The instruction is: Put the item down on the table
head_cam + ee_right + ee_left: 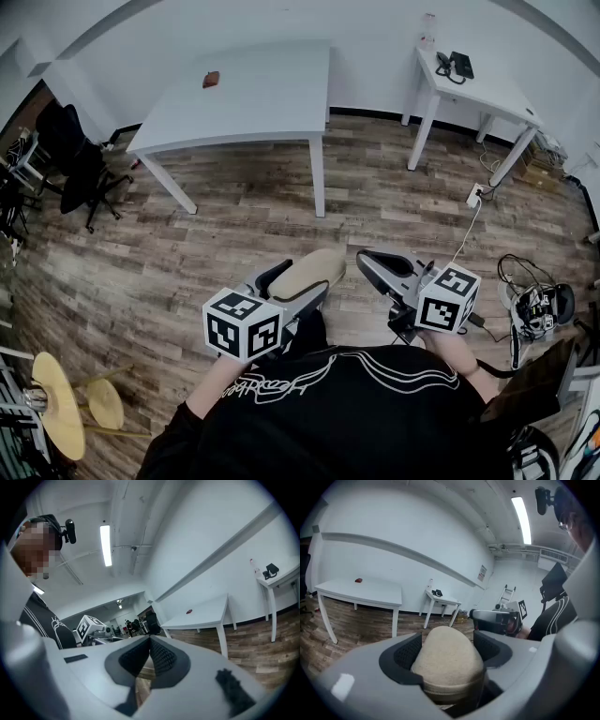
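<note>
A tan, rounded item shaped like the toe of a shoe sits between the jaws of my left gripper, held above the wooden floor in front of the person. In the left gripper view the item fills the gap, and both black pads press on its sides. My right gripper hovers just to the right of it at about the same height. Its jaws meet at the tips with nothing between them. The large white table stands well ahead, beyond both grippers.
A small red object lies on the large table. A smaller white table at the right carries a black phone. A black chair stands at the left, a yellow stool at the lower left, and cables at the right.
</note>
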`<state>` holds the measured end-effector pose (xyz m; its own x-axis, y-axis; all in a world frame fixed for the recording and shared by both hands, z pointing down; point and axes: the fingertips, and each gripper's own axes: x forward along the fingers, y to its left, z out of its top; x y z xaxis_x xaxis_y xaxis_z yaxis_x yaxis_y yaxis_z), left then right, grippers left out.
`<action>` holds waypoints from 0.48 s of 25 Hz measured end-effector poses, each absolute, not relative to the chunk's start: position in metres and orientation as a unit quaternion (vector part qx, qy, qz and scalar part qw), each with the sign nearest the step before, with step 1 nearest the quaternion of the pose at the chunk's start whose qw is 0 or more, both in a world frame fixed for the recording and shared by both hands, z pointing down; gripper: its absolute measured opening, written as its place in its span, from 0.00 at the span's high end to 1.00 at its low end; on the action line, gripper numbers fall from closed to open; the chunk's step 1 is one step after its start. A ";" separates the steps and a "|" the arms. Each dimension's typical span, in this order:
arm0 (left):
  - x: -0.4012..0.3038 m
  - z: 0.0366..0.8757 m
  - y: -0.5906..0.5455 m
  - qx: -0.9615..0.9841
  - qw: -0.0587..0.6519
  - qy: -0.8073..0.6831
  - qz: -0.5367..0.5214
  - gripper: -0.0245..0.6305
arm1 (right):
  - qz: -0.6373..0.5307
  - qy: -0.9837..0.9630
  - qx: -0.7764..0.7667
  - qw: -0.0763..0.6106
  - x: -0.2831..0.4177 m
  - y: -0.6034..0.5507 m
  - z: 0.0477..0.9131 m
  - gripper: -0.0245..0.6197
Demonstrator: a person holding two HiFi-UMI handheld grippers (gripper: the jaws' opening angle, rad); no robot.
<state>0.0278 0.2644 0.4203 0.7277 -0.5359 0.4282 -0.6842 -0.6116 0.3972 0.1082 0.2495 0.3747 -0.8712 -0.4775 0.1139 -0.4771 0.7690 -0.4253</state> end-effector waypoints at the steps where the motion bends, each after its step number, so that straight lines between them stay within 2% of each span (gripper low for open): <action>1: 0.022 0.423 0.242 0.888 0.274 -0.343 0.134 0.42 | -0.222 0.941 -0.256 -0.003 0.102 0.229 0.379 0.95; 12: -0.048 0.422 -0.020 0.889 0.260 -0.353 0.136 0.42 | -0.246 0.933 -0.260 -0.026 0.031 -0.018 0.405 0.95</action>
<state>-0.0481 -0.0205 0.4223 0.7141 -0.5566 0.4246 -0.6977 -0.6159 0.3659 0.0314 -0.0185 0.4053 -0.8634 -0.4729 0.1760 -0.4982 0.7438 -0.4457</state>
